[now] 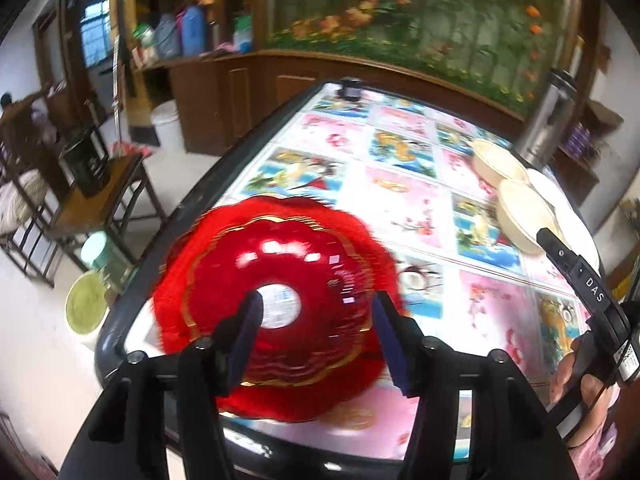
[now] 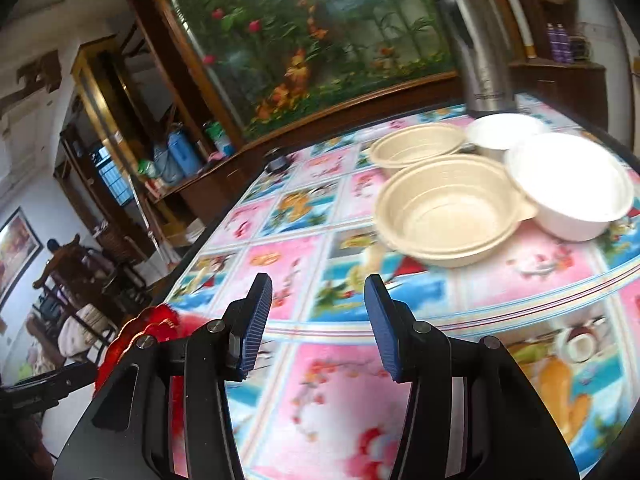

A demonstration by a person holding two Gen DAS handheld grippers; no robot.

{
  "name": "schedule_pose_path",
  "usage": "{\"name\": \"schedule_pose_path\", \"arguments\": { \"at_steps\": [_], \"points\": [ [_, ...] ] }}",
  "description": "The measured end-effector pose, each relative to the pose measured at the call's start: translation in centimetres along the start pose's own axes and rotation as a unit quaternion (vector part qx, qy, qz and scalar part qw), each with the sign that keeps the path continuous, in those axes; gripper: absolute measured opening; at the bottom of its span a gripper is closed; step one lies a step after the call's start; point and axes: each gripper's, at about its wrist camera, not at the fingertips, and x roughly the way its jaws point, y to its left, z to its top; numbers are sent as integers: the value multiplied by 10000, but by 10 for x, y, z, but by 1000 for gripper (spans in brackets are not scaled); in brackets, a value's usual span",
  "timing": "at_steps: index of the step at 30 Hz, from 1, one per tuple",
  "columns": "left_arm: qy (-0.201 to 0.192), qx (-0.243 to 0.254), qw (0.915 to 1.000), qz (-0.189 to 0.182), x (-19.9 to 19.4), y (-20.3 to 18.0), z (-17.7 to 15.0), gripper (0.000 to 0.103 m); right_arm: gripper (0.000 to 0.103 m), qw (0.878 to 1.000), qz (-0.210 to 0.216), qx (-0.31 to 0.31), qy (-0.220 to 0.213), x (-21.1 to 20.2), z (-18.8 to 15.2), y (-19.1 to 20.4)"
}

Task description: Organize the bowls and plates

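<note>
A stack of red scalloped plates (image 1: 280,272) with gold trim lies at the near left corner of the table (image 1: 404,204). My left gripper (image 1: 318,300) hovers over it, open, its blue pads clear of the plates. The stack's edge shows in the right wrist view as red plates (image 2: 156,320) at lower left. My right gripper (image 2: 318,280) stands open over the patterned cloth with nothing between its fingers. Two beige bowls (image 2: 448,208) (image 2: 416,146) and two white bowls (image 2: 568,184) (image 2: 504,130) sit together at the far right. One right finger (image 1: 580,276) shows in the left wrist view.
A steel flask (image 2: 476,48) stands behind the bowls. A small dark object (image 1: 350,88) sits at the table's far edge. Beyond is a large aquarium (image 1: 420,8). Left of the table are a wooden side table (image 1: 104,196) and a bucket (image 1: 86,304) on the floor.
</note>
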Motion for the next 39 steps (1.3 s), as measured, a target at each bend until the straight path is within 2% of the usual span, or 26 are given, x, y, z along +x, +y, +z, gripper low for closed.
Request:
{"name": "schedule_pose_path", "arguments": {
  "at_steps": [6, 11, 15, 19, 25, 30, 35, 39],
  "points": [
    [-46, 311, 9994, -170, 3, -40, 2, 59, 48, 9993, -139, -36, -356, -26, 8, -30],
    [-50, 517, 9983, -261, 7, -69, 7, 59, 48, 9987, -220, 186, -426, -35, 12, -57],
    [-60, 651, 9973, -329, 11, -92, 13, 66, 48, 9978, -224, 428, -459, -41, 16, -75],
    [-50, 749, 9963, -407, 24, -118, 23, 68, 48, 9964, -216, 673, -469, -45, 18, -92],
    [-4, 733, 9956, -583, 51, -153, 44, 68, 48, 9940, -86, 1016, -395, -44, 20, -107],
    [202, 456, 9959, -757, 74, -162, 49, 68, 49, 9942, 72, 1060, -153, -34, 19, -108],
    [456, 370, 9951, -802, 88, -169, 45, 68, 48, 9940, 87, 1087, -127, -34, 19, -112],
    [434, 352, 9960, -698, 92, -171, 52, 68, 48, 9906, 198, 1354, -2, -33, 21, -126]
  ]
}}
